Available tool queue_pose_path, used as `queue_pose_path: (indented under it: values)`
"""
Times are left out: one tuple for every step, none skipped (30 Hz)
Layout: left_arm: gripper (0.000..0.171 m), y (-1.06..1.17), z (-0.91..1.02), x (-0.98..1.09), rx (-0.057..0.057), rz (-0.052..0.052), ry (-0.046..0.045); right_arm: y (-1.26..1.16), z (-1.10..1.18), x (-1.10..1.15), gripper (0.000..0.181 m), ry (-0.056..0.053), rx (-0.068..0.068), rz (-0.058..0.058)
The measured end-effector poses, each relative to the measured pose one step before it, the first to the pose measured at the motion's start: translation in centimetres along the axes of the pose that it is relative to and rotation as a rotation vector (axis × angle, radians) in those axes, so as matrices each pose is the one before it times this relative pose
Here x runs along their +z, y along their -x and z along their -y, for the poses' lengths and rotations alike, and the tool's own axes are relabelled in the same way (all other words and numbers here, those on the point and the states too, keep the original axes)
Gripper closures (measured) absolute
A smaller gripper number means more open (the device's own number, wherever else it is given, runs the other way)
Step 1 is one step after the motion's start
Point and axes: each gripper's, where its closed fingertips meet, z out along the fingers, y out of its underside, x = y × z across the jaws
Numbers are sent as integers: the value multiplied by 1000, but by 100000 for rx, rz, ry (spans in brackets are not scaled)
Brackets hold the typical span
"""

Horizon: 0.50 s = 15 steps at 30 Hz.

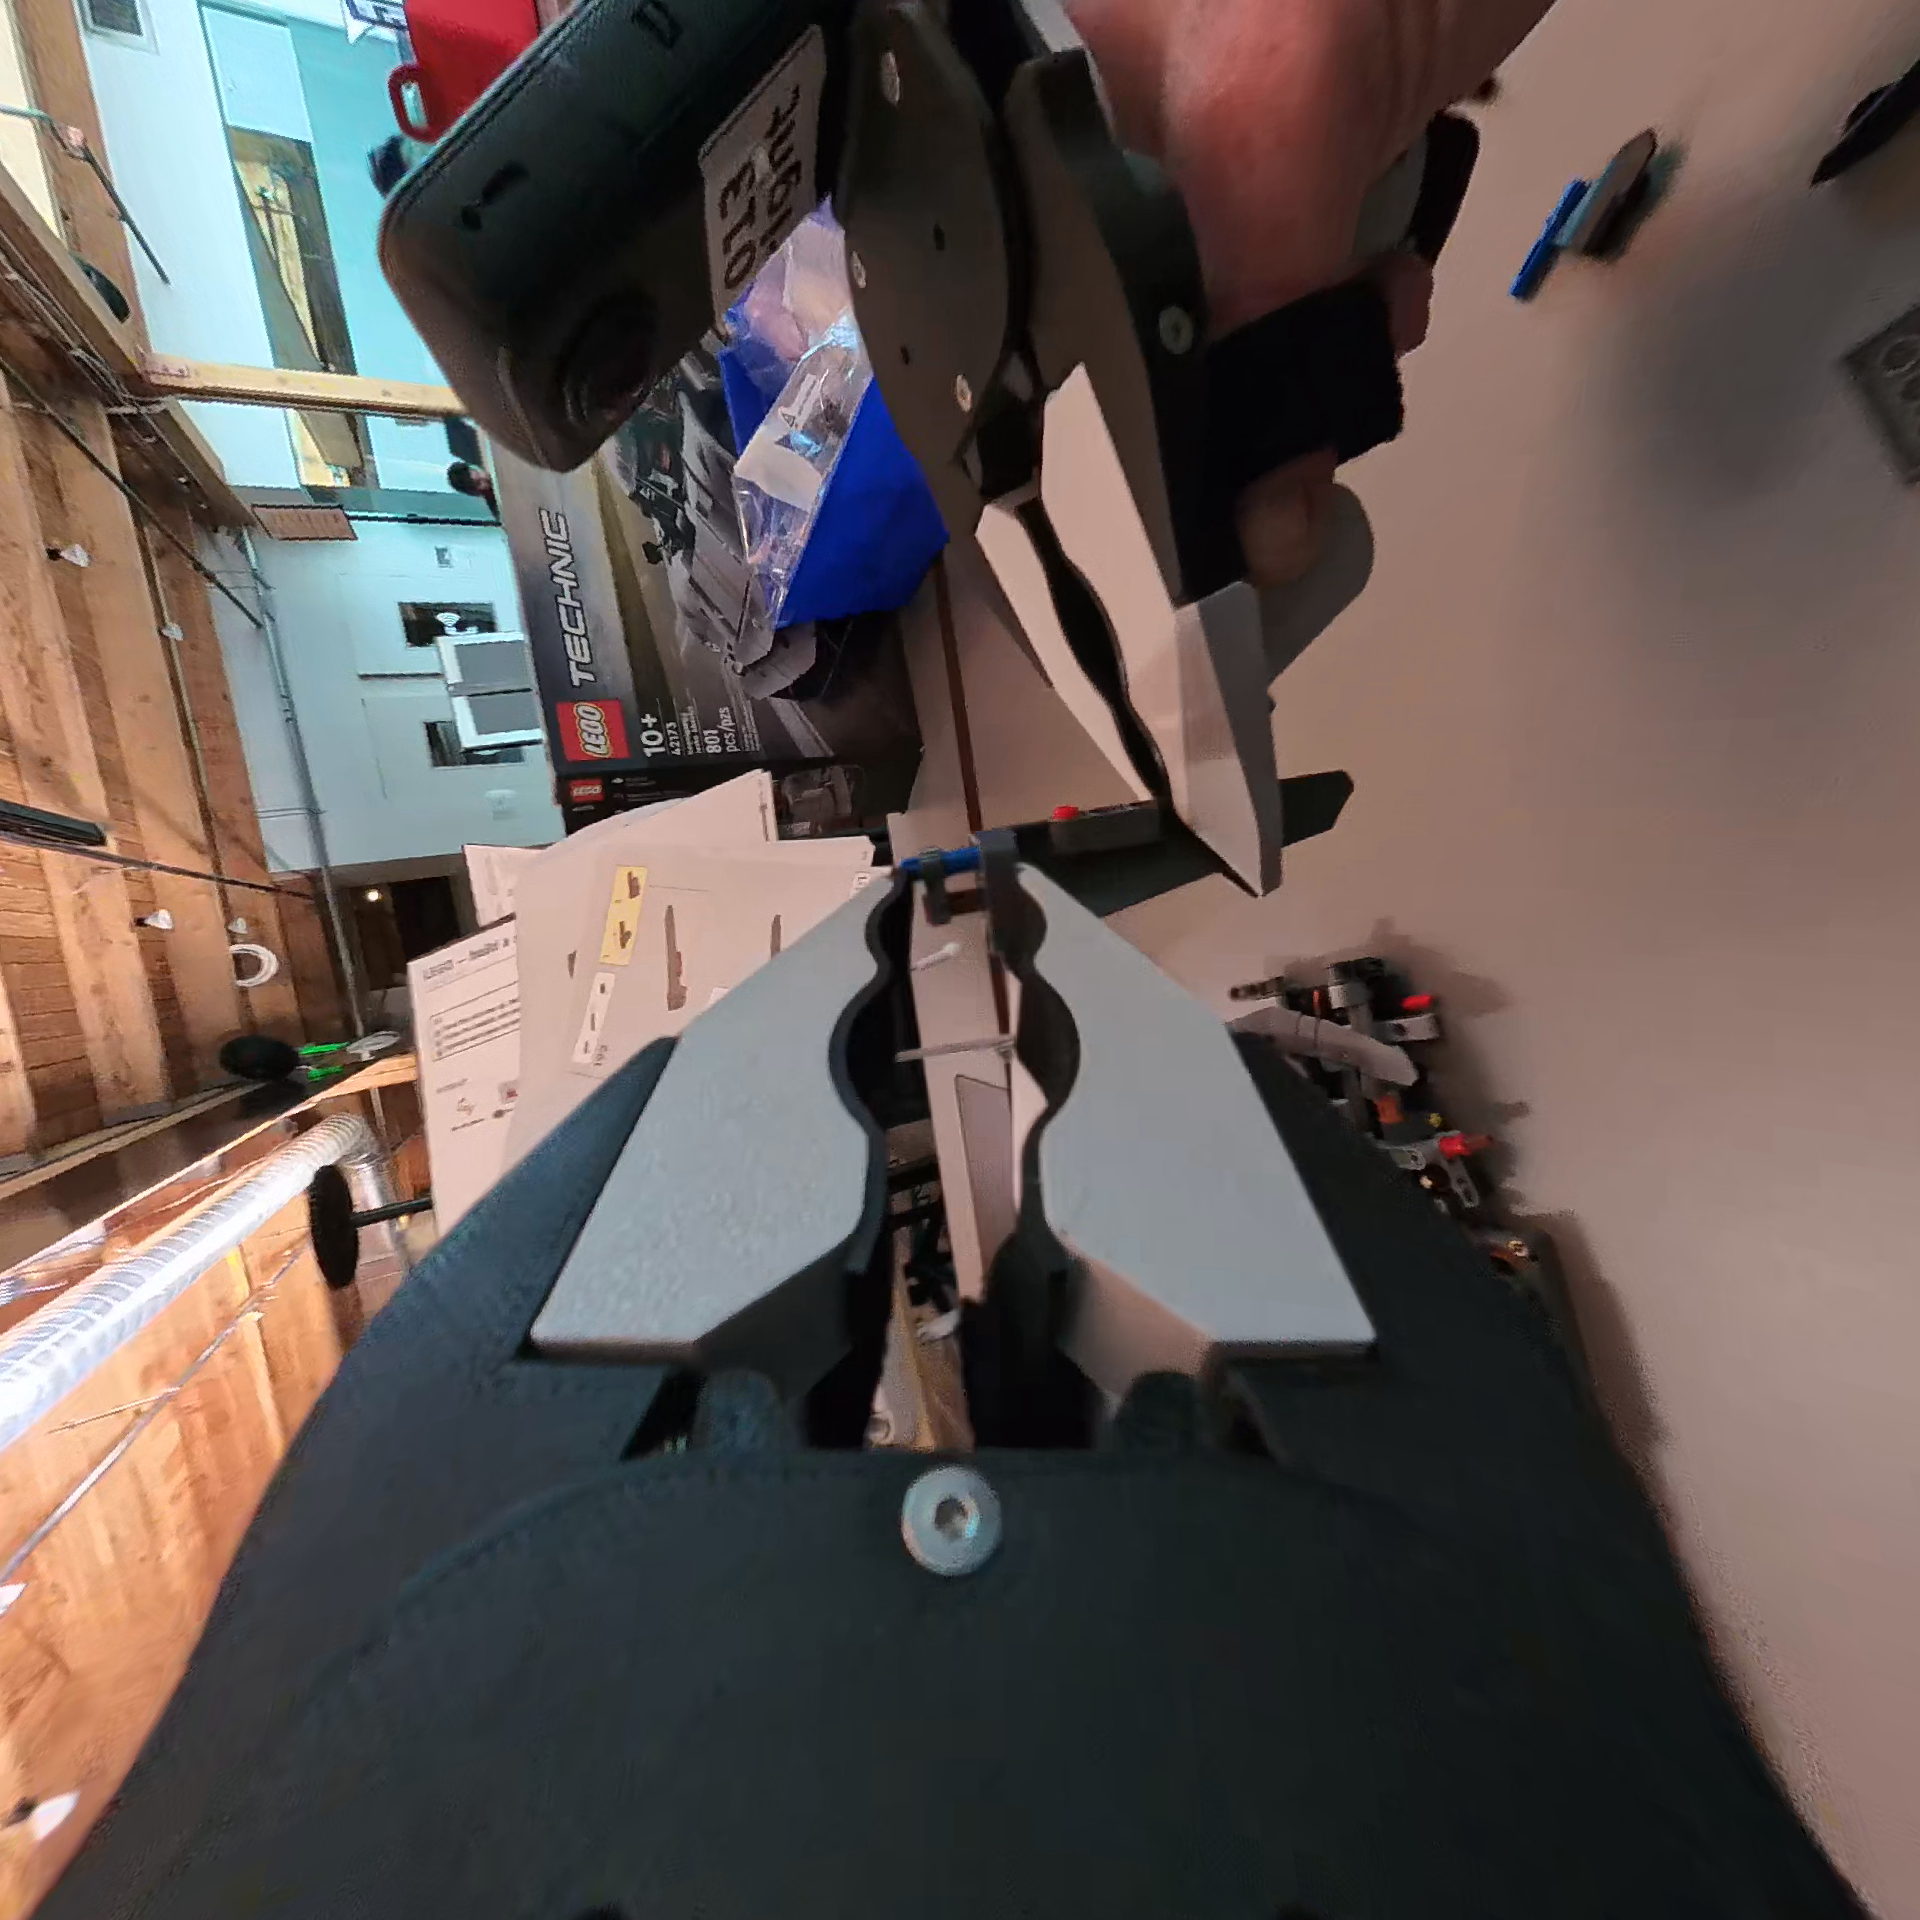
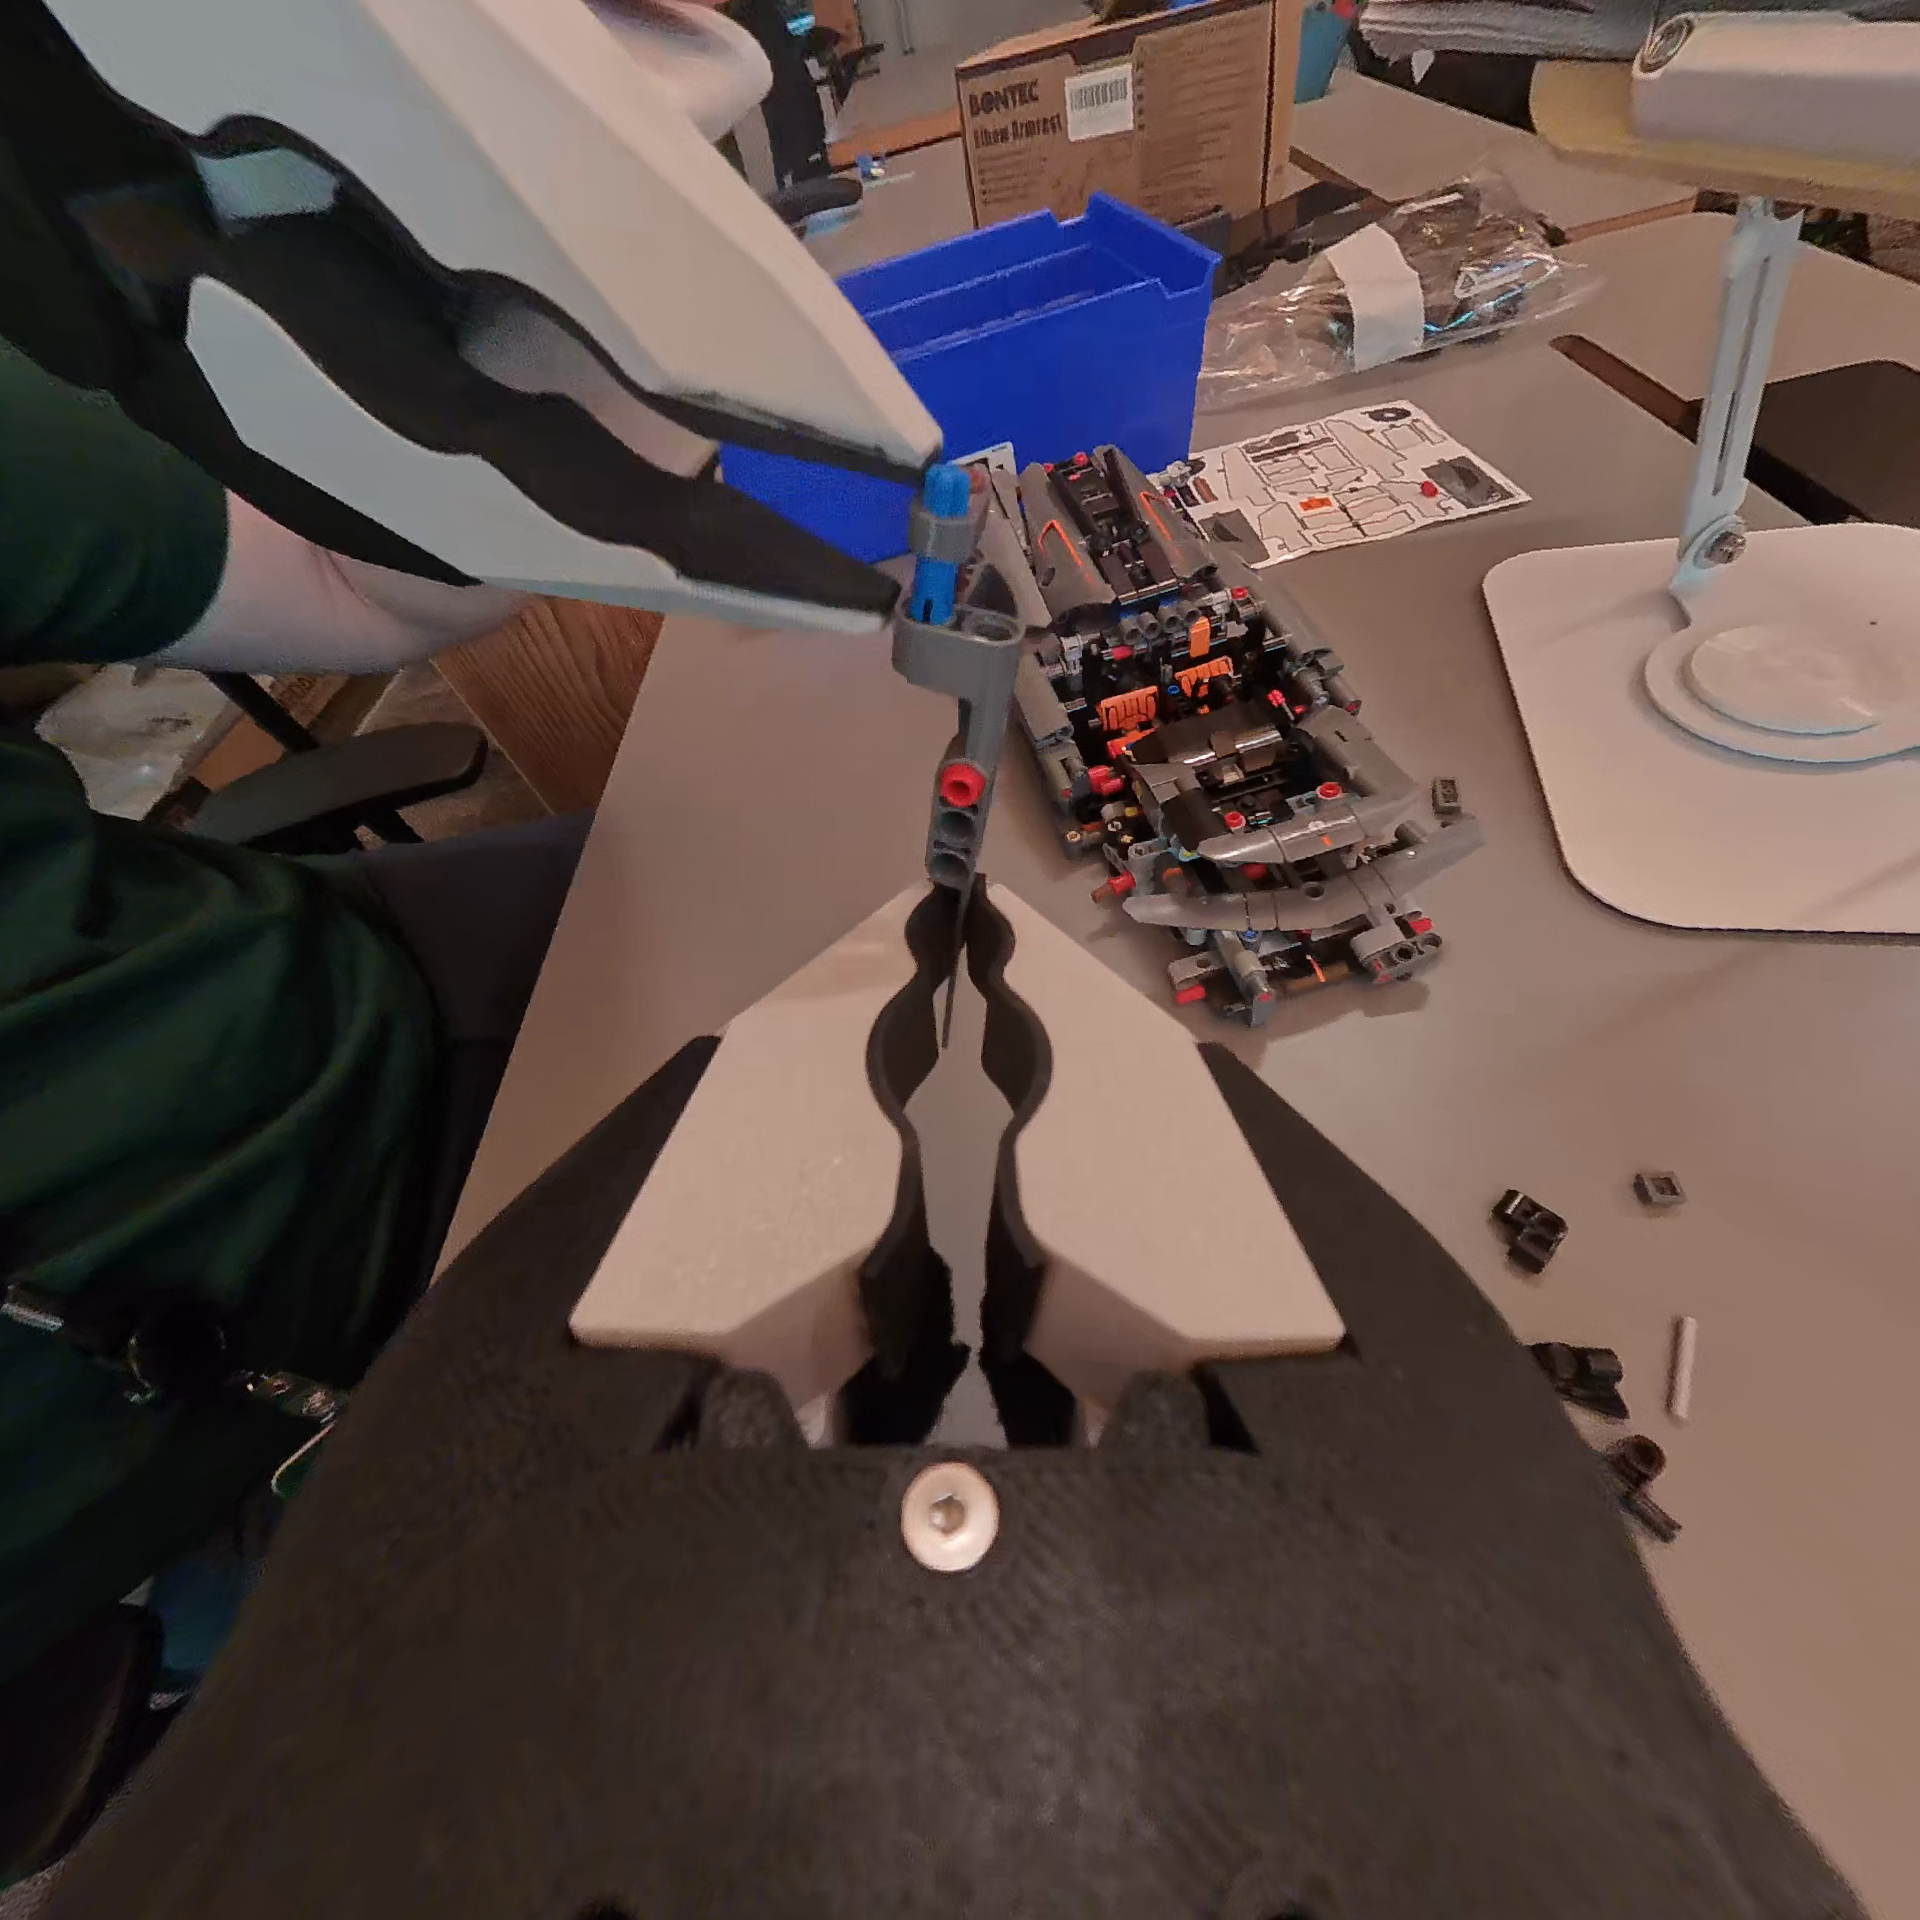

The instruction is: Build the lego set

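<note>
Grey plastic in hand: a small grey lego beam assembly [image 2: 961,717] with a red pin [image 2: 958,787] in its side and a blue pin [image 2: 940,540] at its upper end, held in the air between my two claws, above the near edge of the table [image 2: 1351,1143].
My right claw [image 2: 958,894]: nearly closed, its tips pinching the lower end of the beam assembly, with a thin black strip running down between the pads.
My left claw [image 1: 956,868]: closed down to a narrow gap, its tips gripping the blue pin and the grey connector around it at the upper end of the same assembly; in the right wrist view it comes in from the upper left.
Lego car: the half-built dark grey, black and orange lego car body [image 2: 1205,727] lies on the table just beyond the held piece, apart from it.
Blue bin: an open blue plastic bin [image 2: 1039,343] stands behind the car.
Sticker sheet: a white printed sheet [image 2: 1351,488] lies flat to the right of the bin.
Loose parts: small black lego pieces [image 2: 1532,1231] and a short white rod [image 2: 1683,1366] lie scattered on the table to my right.
White stand: a white stand base [image 2: 1714,727] sits at the far right.
</note>
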Motion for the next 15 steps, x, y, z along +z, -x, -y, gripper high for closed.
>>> queue_pose_path:
  values:
    - [144, 45, 56, -47, -1788, 529, -1014, 77, 32, -10, 181, -130, 131, 438]
    - [136, 130, -142, 23, -1131, 1459, 668, 46, -70, 64, 181, 554, -387, -50]
    - [132, 29, -9, 13, -709, 820, 124, 39, -99, 122, 181, 718, -235, -108]
    - [132, -321, 104, 59, -568, -1494, -604, 103, -34, 125, 181, 215, -113, 447]
    - [135, -201, 72, 83, 27, -523, -231, 110, 9, 95, 181, 26, -102, 461]
    - [141, -91, -76, 111, 1182, 341, 315, 60, -34, 75, 181, 296, -353, 79]
    - [147, -214, -244, 149, 833, -862, 1382, 28, 21, 20, 181, 50, -269, -118]
    - [149, -9, -26, 83, -109, 230, 45, 17, 53, -44, 181, -234, 25, 44]
    - [149, 61, 66, 28, -107, 608, -639, -35, 35, -66, 181, -210, 41, -200]
    - [149, 74, 21, 22, 263, 492, 57, -21, 43, -77, 181, -214, 62, -84]
    - [149, 81, 68, -20, 576, 485, 50, -5, 57, -49, 181, -236, -227, -152]
    - [150, 69, 77, -13, 684, 404, 71, 32, 65, -27, 181, -318, -105, 81]
    - [150, 13, -41, 64, 1403, 522, 912, 6, 35, -24, 181, -98, 61, -6]
    - [150, -41, -26, 88, 1559, 368, 899, -44, -50, -18, 181, 369, -89, -313]
    - [150, -88, 5, 99, 764, -111, 663, -38, -109, 19, 181, 625, -115, -246]
